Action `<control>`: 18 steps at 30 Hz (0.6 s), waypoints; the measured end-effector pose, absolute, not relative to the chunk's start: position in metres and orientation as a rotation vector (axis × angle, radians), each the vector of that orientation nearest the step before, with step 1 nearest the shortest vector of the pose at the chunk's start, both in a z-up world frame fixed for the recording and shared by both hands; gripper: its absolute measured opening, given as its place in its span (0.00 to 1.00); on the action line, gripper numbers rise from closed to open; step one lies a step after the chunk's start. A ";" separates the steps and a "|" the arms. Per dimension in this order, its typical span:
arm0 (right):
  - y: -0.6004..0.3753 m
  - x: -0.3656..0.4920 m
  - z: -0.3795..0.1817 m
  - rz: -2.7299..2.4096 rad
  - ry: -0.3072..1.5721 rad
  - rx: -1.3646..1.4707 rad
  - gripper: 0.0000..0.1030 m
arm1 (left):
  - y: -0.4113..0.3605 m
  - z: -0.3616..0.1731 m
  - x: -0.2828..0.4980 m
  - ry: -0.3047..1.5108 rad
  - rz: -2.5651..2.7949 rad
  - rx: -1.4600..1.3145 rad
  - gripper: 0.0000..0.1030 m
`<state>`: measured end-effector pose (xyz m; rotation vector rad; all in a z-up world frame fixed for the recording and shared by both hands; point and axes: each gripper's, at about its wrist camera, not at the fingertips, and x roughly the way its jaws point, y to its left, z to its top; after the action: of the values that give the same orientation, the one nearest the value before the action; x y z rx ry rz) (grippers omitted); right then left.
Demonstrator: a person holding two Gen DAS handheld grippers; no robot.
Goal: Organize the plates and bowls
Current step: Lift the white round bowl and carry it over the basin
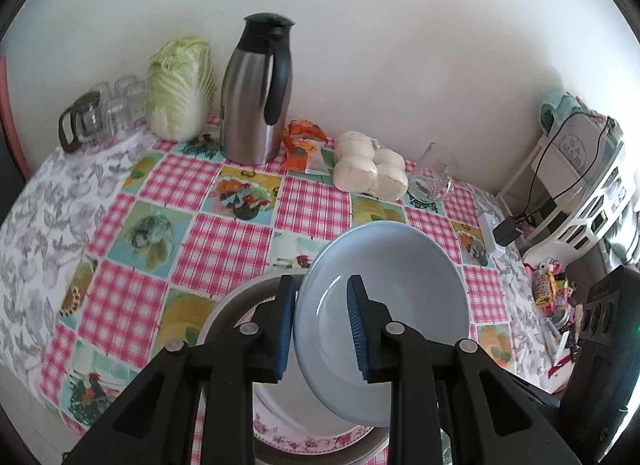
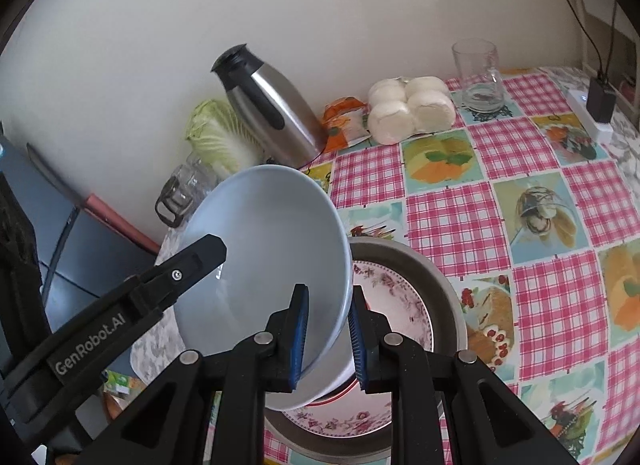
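- My left tool grips one edge of the blue bowl — one pad outside the wall, the other inside.
- My right tool is clamped on the opposite edge of the same bowl, its pads on either side of the rim, so both hands carry it together.
- The bowl is held tilted, off the counter, its open face turned up and toward the wall.
- Directly under and just beyond it lies the floral plate, seated inside a grey basin on the checked cloth.
- The relation that counts: the stack sits below the bowl's lower edge — slightly toward my right tool's side in its view.
- I judge the next move as levelling the bowl and lowering it onto the plate's centre.
- Thermos, cabbage and buns stand well apart by the wall.
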<state>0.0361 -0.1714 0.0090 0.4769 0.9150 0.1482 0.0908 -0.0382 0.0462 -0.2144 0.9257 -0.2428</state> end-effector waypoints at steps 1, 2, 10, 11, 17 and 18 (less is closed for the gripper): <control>-0.169 0.036 0.008 0.146 0.919 0.467 0.21 | -0.035 0.043 0.090 0.933 -0.247 -0.227 0.26; -0.167 0.036 0.007 0.143 0.925 0.454 0.21 | -0.033 0.040 0.089 0.939 -0.249 -0.234 0.26; -0.156 0.036 -0.001 0.113 0.962 0.389 0.21 | -0.021 0.022 0.085 0.984 -0.254 -0.288 0.26; -0.154 0.037 -0.002 0.111 0.967 0.384 0.21 | -0.020 0.021 0.085 0.986 -0.255 -0.294 0.26; -0.144 0.038 -0.004 0.089 0.990 0.327 0.23 | -0.017 0.017 0.085 1.001 -0.253 -0.300 0.26; -0.143 0.038 -0.004 0.085 0.991 0.316 0.23 | -0.017 0.017 0.085 1.003 -0.254 -0.302 0.26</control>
<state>0.0380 -0.1427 -0.0040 0.3165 0.9908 0.0847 0.0847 -0.0173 0.0168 -0.3018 1.0026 -0.2541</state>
